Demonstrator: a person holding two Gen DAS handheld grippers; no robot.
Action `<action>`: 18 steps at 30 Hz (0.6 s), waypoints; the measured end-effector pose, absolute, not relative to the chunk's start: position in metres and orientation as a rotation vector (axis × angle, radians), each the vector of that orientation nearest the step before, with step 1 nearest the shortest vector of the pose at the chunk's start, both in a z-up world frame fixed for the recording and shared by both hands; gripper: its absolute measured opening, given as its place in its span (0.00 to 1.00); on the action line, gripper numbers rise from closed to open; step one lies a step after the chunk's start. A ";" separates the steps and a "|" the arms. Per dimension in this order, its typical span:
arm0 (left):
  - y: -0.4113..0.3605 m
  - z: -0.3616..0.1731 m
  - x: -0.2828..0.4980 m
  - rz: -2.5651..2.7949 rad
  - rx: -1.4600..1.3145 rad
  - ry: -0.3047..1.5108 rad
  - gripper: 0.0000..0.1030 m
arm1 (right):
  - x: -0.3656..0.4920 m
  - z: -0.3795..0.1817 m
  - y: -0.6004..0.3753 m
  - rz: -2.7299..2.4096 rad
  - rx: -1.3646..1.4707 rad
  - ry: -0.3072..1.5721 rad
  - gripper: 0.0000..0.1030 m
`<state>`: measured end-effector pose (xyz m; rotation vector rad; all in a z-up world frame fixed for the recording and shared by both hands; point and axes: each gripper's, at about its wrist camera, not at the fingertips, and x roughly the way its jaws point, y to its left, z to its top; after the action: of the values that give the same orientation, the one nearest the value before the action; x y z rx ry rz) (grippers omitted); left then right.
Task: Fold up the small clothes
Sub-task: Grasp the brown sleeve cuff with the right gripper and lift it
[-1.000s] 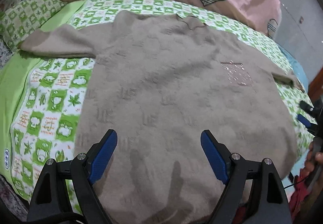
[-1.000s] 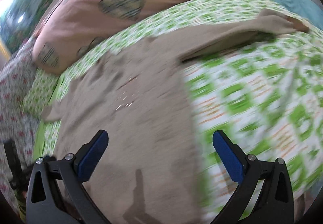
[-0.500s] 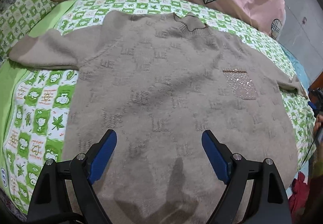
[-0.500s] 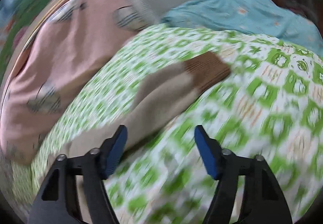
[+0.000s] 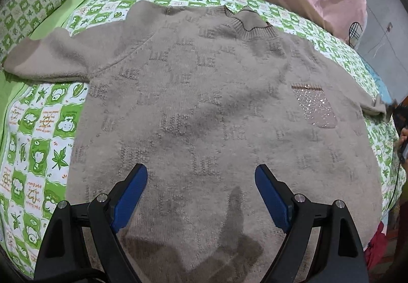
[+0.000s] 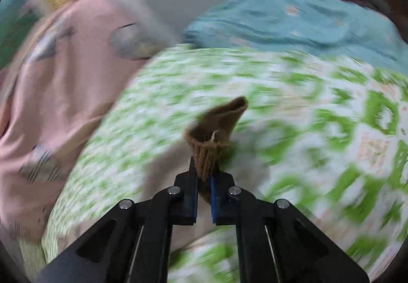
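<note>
The right wrist view was smeared by blur: the green checked bedsheet point(image 6: 318, 109), the pink quilt point(image 6: 58, 84) left of the jaws and the blue cloth point(image 6: 293, 18) beyond them showed only as colour. Sharp there was the right gripper point(image 6: 204, 188), its jaws pressed together on the brown ribbed cuff point(image 6: 214, 135), which stood up in a cone just ahead of the tips; the sleeve behind it was hidden under the gripper.

The left wrist view showed the whole taupe sweater point(image 5: 204, 104) spread flat on the bedsheet point(image 5: 38, 130), front up, collar far ahead of the jaws, a sequinned pocket point(image 5: 315, 107) ahead and to the right. The left gripper point(image 5: 201, 193) hung over the hem with jaws spread wide and nothing between them. The sweater's right sleeve end was cut off at the picture edge, where a dark shape and a bit of a hand point(image 5: 403, 135) were hard to make out. Small writing on the sheet's squares was too fine to read, as was the knitted lettering.
</note>
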<state>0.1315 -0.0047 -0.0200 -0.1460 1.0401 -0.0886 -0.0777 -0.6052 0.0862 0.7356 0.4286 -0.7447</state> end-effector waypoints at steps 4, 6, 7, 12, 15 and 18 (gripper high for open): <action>-0.001 -0.021 0.132 -0.096 -0.165 1.037 0.84 | -0.026 0.106 -0.527 -0.492 0.668 0.447 0.08; 0.003 -0.019 0.129 -0.098 -0.177 1.030 0.84 | -0.001 0.104 -0.490 -0.375 0.668 0.474 0.08; 0.006 -0.017 0.127 -0.095 -0.183 1.023 0.84 | 0.017 0.100 -0.467 -0.304 0.672 0.495 0.08; 0.027 -0.010 0.115 -0.070 -0.219 0.990 0.84 | 0.102 0.065 -0.356 -0.007 0.723 0.621 0.08; 0.045 -0.007 0.109 -0.049 -0.246 0.977 0.84 | 0.140 0.044 -0.302 0.095 0.729 0.681 0.08; 0.059 -0.007 0.106 -0.035 -0.270 0.967 0.84 | 0.169 0.031 -0.260 0.166 0.743 0.729 0.08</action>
<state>0.1056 0.0592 -0.0067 -0.2703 0.9671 -0.0350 0.1686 -0.2600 0.0313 0.7430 0.7293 0.1657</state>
